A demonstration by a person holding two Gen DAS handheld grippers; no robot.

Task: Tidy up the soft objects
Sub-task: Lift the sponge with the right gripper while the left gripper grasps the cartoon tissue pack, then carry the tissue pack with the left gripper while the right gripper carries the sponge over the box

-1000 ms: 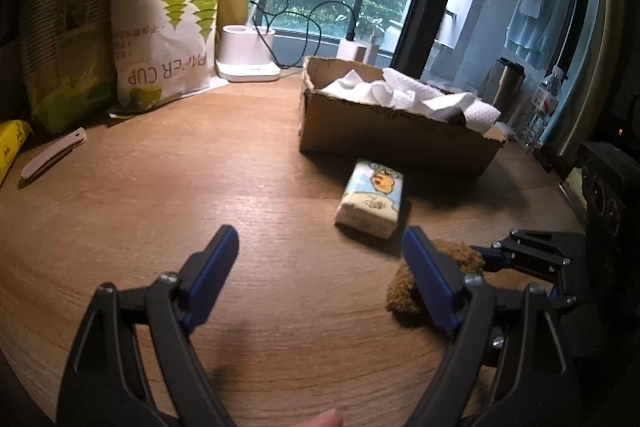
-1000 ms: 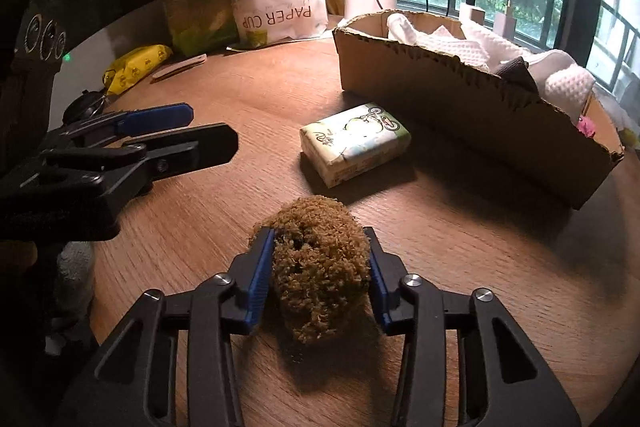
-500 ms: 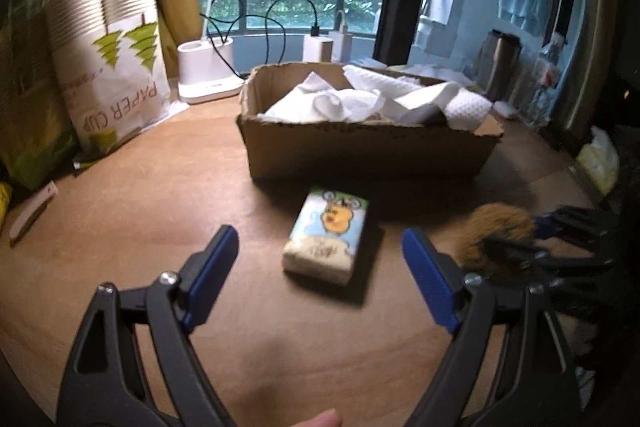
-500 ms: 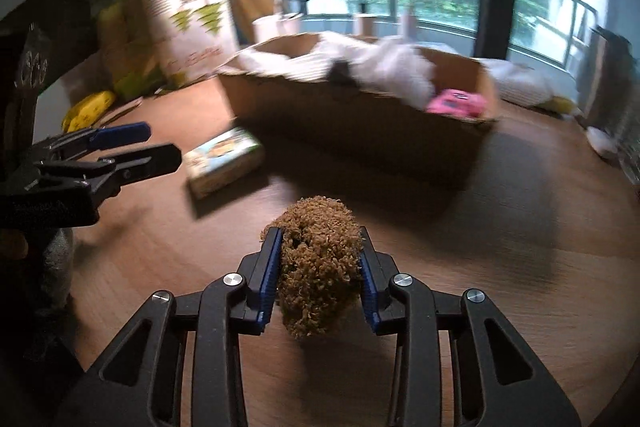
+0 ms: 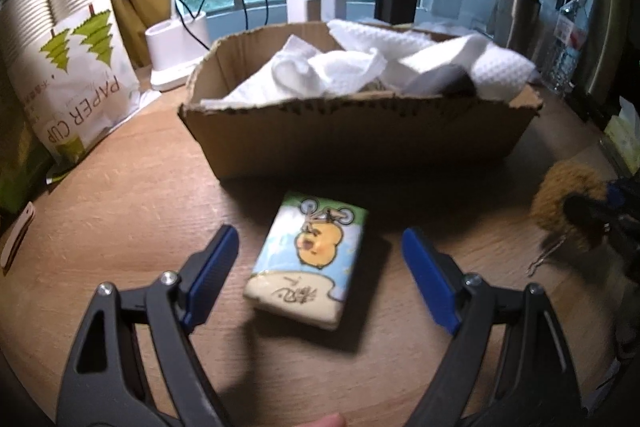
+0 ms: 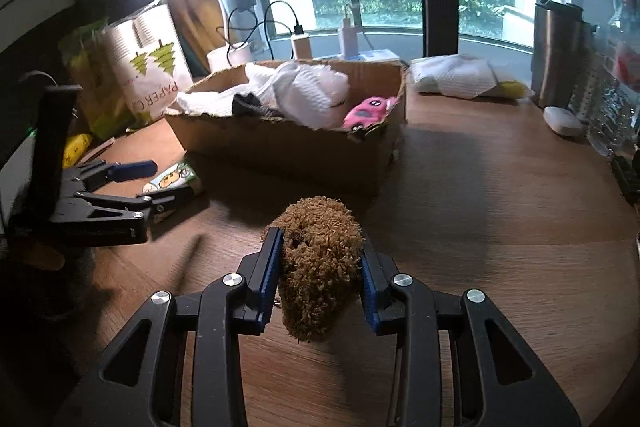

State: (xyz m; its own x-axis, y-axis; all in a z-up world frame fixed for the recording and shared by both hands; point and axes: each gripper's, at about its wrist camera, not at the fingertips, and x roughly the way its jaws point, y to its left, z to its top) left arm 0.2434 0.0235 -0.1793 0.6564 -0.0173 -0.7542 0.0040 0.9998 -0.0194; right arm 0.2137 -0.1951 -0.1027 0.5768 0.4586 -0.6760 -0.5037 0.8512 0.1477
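My right gripper (image 6: 320, 267) is shut on a brown fuzzy soft toy (image 6: 320, 259) and holds it above the wooden table, in front of a cardboard box (image 6: 288, 151) holding white cloths and a pink toy (image 6: 366, 111). The brown toy also shows at the right edge of the left wrist view (image 5: 568, 199). My left gripper (image 5: 320, 267) is open, its fingers either side of a tissue pack (image 5: 310, 259) lying flat on the table before the box (image 5: 360, 139). The left gripper (image 6: 136, 187) and the pack (image 6: 172, 181) also show in the right wrist view.
A paper cup bag (image 5: 72, 75) stands at the left, with a white lamp base (image 5: 176, 55) and cables behind the box. A steel tumbler (image 6: 556, 55), a white cloth bundle (image 6: 460, 79) and a white mouse (image 6: 564, 121) lie at the right.
My right gripper has lifted the brown toy off the table and swung right toward the box's end. My left gripper has moved forward so the tissue pack sits between its open fingers.
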